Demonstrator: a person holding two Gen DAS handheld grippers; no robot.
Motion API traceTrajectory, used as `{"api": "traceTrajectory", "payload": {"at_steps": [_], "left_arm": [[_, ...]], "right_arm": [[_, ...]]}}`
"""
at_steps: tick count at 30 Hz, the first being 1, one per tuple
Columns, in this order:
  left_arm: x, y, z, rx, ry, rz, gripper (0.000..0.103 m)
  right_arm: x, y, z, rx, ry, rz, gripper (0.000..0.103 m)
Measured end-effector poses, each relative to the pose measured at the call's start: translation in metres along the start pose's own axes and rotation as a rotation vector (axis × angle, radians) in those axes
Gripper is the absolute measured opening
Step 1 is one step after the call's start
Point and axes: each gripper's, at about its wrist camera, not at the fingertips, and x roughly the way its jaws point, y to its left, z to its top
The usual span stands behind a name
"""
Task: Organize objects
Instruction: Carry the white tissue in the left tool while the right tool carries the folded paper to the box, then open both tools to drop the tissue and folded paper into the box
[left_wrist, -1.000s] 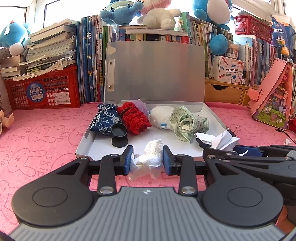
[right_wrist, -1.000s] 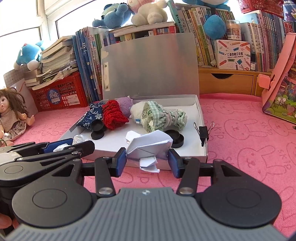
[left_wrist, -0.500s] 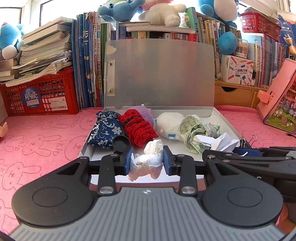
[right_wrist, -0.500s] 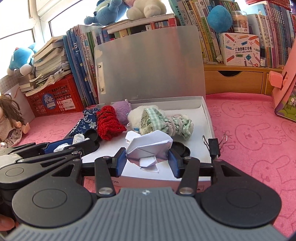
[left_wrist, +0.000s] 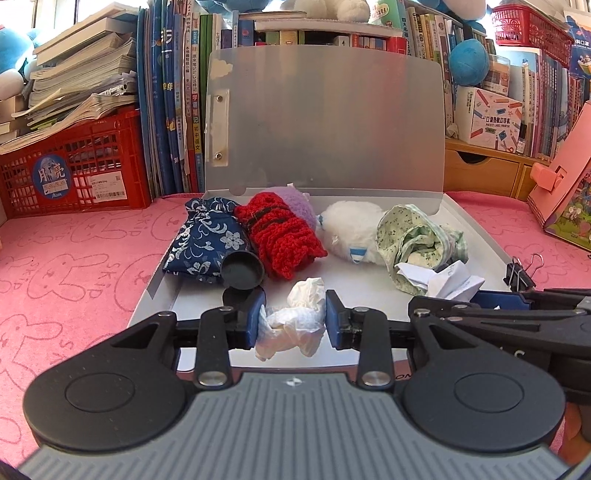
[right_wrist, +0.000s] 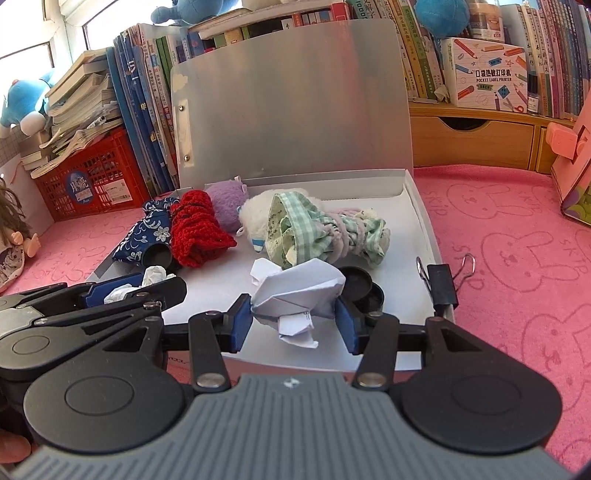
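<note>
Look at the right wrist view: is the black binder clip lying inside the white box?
No. The black binder clip is clipped onto the right wall of the white box, its wire handles sticking up outside.

A pink worktop (right_wrist: 517, 229) printed with rabbit outlines carries an open white box (right_wrist: 421, 206) at its middle. A black binder clip (right_wrist: 441, 284) sits just beside the box's right wall. A red crate (left_wrist: 74, 173), standing books (left_wrist: 173, 110) and a wooden drawer unit (right_wrist: 472, 140) line the back edge.

Child's room in a home: crowded bookshelf (left_wrist: 177, 92), plush toys (right_wrist: 22, 103), doll (right_wrist: 11, 236), pink rabbit-print surface (left_wrist: 74, 266).
</note>
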Motion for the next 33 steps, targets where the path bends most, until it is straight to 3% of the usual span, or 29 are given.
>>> {"api": "traceTrajectory", "payload": {"at_steps": [15, 26, 30, 33], "left_arm": [[0.012, 0.004, -0.005, -0.007, 0.032, 0.017, 0.040], [0.015, 0.005, -0.005, -0.005, 0.043, 0.022, 0.050], [0.014, 0.006, -0.005, -0.001, 0.042, 0.066, 0.070], [0.013, 0.008, -0.005, -0.004, 0.042, 0.065, 0.075]], "right_arm": [[0.006, 0.003, -0.004, -0.014, 0.006, 0.000, 0.055], [0.006, 0.001, -0.006, -0.002, 0.004, -0.001, 0.056], [0.004, -0.003, -0.006, 0.005, 0.003, -0.007, 0.065], [0.002, -0.004, -0.005, 0.012, 0.001, -0.004, 0.066]]}}
